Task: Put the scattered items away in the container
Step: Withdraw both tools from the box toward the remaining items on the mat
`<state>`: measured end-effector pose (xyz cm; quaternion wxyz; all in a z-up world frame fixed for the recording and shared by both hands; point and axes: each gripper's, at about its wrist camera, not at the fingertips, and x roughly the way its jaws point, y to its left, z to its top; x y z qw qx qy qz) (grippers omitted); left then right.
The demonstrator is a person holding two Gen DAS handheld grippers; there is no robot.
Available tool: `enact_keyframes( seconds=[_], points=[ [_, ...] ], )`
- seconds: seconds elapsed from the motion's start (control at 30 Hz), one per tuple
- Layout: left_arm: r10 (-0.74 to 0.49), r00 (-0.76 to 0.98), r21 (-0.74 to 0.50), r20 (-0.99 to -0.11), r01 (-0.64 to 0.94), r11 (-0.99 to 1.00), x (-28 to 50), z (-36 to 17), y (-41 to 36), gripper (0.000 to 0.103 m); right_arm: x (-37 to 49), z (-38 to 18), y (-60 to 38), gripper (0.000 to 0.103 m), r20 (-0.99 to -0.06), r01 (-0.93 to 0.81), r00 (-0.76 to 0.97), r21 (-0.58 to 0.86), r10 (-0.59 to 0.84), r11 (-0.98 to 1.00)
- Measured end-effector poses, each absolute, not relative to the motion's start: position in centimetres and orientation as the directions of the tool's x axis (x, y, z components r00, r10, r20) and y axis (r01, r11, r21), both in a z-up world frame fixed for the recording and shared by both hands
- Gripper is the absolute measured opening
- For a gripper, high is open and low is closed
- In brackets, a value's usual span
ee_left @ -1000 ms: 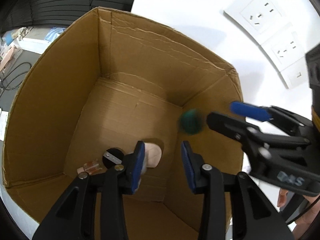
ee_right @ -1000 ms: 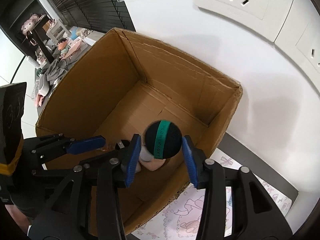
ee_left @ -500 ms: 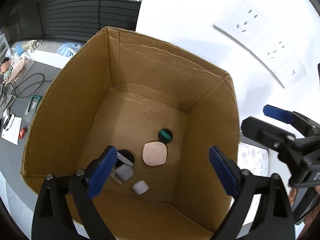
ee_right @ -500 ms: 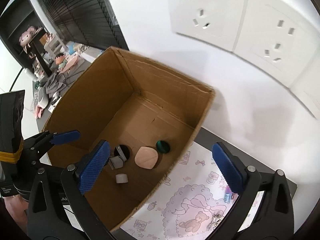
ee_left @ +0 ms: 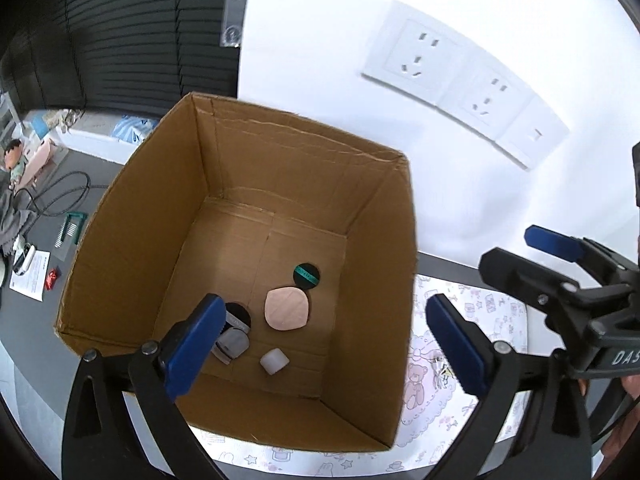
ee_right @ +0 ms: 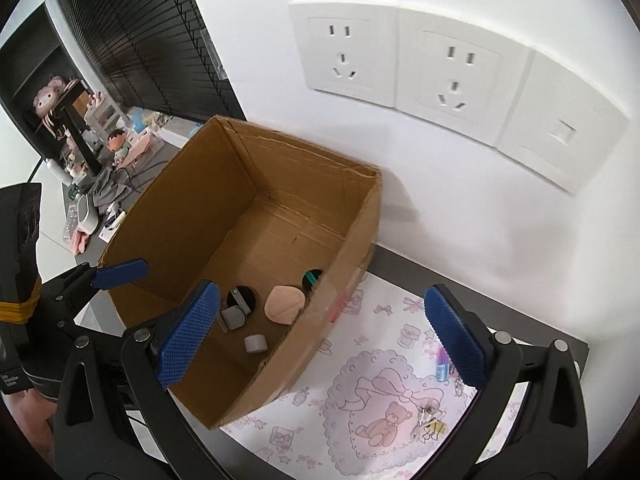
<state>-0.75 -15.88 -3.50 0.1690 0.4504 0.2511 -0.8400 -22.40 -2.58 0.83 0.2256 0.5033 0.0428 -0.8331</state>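
An open cardboard box (ee_left: 132, 216) (ee_right: 352, 256) stands against the white wall. On its floor lie a black ball with a green band (ee_left: 306, 275) (ee_right: 312, 278), a pink rounded pad (ee_left: 287, 309) (ee_right: 285, 304), a black disc (ee_left: 239, 313) (ee_right: 241, 298), a grey piece (ee_left: 234, 343) (ee_right: 233, 317) and a small white block (ee_left: 274, 361) (ee_right: 255, 343). My left gripper (ee_left: 326, 346) is open and empty above the box's near side. My right gripper (ee_right: 320, 336) is open and empty above the box's right wall. A small purple-blue item (ee_right: 442, 365) and a yellow-black trinket (ee_right: 430, 426) lie on the mat.
The box sits on a pink patterned mat (ee_right: 372, 408) on a dark table (ee_right: 520, 320). Wall sockets (ee_right: 448, 76) are behind it. Cables, papers and toys (ee_left: 44, 248) clutter the desk left of the box. My right gripper shows at the left wrist view's right edge (ee_left: 568, 288).
My right gripper opened and dropped the black green-banded ball into the box. My left gripper also opened wide. Both have pulled up and back from the box.
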Motion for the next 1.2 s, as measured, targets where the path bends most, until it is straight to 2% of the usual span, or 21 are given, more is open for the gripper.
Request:
enact_keyframes(
  seconds=[0.47, 1.0, 1.2],
  points=[
    [-0.038, -0.551, -0.251, -0.833, 0.439, -0.862, -1.5, -2.5, -9.6, 0.102, -19.3, 2.3, 4.2, 0.103, -0.835, 0.336, -0.443, 0.182, -0.326, -0.924],
    [0.051, -0.532, -0.254, -0.845, 0.315, -0.915, -3.9, -4.6, 0.1, 0.102, -16.6, 1.5, 14.9, 0.103, -0.846, 0.193, -0.468, 0.186, -0.257, -0.963],
    [0.037, -0.528, -0.231, -0.849, 0.306, -0.923, -4.2, -5.4, 2.2, 0.102, -15.8, 0.9, 18.6, 0.103, -0.855, 0.138, -0.469, 0.177, -0.222, -0.974]
  ],
)
